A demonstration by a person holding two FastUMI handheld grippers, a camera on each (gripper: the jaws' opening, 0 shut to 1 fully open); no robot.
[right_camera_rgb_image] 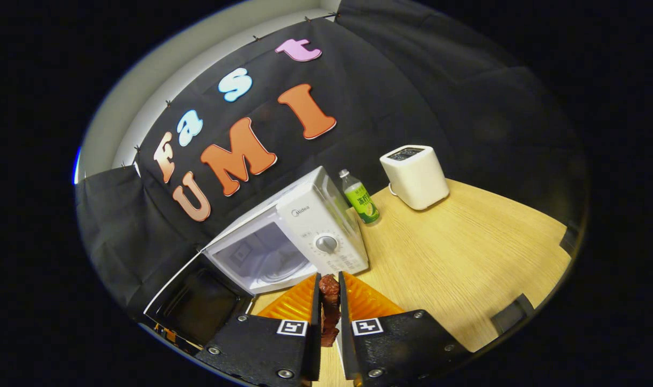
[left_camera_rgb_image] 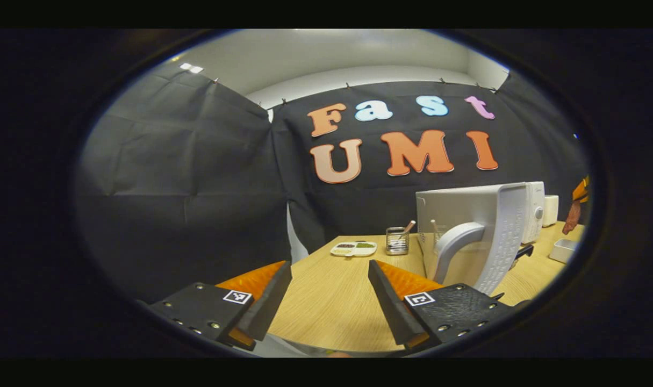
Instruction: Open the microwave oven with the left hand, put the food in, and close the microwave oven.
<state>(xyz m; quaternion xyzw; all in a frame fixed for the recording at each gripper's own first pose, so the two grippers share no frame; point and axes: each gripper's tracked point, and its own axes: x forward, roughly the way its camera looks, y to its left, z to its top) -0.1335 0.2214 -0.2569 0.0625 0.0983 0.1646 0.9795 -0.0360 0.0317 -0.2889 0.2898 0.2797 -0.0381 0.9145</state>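
While the left claw (left_camera_rgb_image: 330, 301) gapes wide, the right claw (right_camera_rgb_image: 329, 312) pinches food (right_camera_rgb_image: 329, 306) before the open microwave (right_camera_rgb_image: 305, 231).

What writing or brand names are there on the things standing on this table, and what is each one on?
"Midea": on the microwave oven, on its control panel above the dial.
Print around the dial and below it: too small to read.
Label on the green bottle: blurred, not readable.
White toaster: no text that can be made out.
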